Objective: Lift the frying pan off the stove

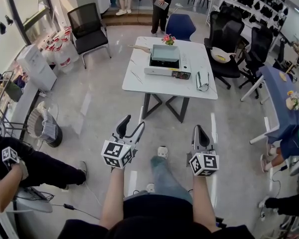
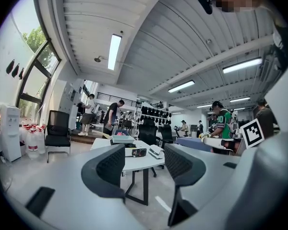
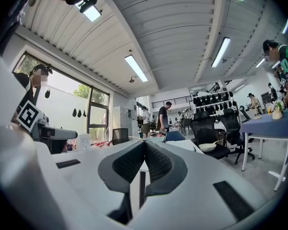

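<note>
left gripper (image 1: 131, 128) spread, right gripper (image 1: 200, 133) pressed together, both empty | pan (image 1: 165, 52) looks rigid, weighty; I'd grip handle (image 1: 139, 48)

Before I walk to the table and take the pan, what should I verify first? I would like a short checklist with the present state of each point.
1. Frying pan sits on the stove: ok.
2. Pan handle is free and sticks out to the person's left: ok.
3. Left gripper is open and empty: ok.
4. Right gripper is open for a grasp: not ok, its jaws are together with nothing between them.
5. Grippers are near the pan: not ok, both hang well short of the table.
6. Flowers stand apart from the pan: cannot tell, they are right behind it.
</note>
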A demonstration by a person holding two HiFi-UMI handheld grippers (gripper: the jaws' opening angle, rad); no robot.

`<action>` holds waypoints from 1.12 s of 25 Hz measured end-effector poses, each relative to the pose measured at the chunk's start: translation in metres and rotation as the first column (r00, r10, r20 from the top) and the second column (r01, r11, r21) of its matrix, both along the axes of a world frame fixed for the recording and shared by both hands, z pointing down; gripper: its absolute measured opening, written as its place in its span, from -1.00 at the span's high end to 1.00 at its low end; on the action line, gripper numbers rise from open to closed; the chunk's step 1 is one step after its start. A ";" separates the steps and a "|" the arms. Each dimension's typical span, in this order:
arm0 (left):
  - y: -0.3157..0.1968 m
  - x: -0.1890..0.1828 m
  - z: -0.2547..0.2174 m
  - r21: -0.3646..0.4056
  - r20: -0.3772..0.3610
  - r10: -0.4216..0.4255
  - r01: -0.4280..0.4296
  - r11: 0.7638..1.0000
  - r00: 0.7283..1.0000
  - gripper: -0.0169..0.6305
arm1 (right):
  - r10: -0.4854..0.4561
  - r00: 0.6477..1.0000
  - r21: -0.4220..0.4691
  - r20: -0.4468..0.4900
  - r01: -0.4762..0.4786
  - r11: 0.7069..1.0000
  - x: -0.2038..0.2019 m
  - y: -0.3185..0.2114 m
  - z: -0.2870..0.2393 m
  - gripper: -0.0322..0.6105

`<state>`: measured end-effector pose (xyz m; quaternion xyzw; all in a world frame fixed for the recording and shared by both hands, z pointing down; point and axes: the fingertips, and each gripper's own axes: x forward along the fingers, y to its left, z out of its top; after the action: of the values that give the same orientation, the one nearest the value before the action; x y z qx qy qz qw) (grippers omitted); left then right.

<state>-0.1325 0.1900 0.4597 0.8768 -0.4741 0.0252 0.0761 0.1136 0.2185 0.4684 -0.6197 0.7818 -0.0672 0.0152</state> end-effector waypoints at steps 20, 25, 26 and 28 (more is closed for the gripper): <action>-0.161 -0.008 0.026 -0.035 0.015 -0.073 0.073 0.997 0.997 0.16 | -0.031 0.999 -0.014 0.023 0.032 0.999 0.011 -0.175 0.022 0.89; -0.219 -0.002 0.030 -0.043 0.024 -0.084 0.084 0.996 0.996 0.16 | -0.040 0.999 -0.013 0.028 0.041 0.999 0.019 -0.232 0.024 0.89; -0.231 0.000 0.030 -0.043 0.026 -0.086 0.087 0.995 0.996 0.16 | -0.042 0.999 -0.012 0.030 0.042 0.999 0.021 -0.245 0.023 0.89; -0.259 0.002 0.030 -0.044 0.033 -0.092 0.094 0.995 0.995 0.16 | -0.047 0.998 -0.011 0.034 0.048 0.999 0.025 -0.274 0.023 0.89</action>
<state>-0.1300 -0.0685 0.4895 0.8514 -0.5148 0.0460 0.0897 0.1385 -0.0559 0.4909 -0.5998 0.7956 -0.0825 0.0233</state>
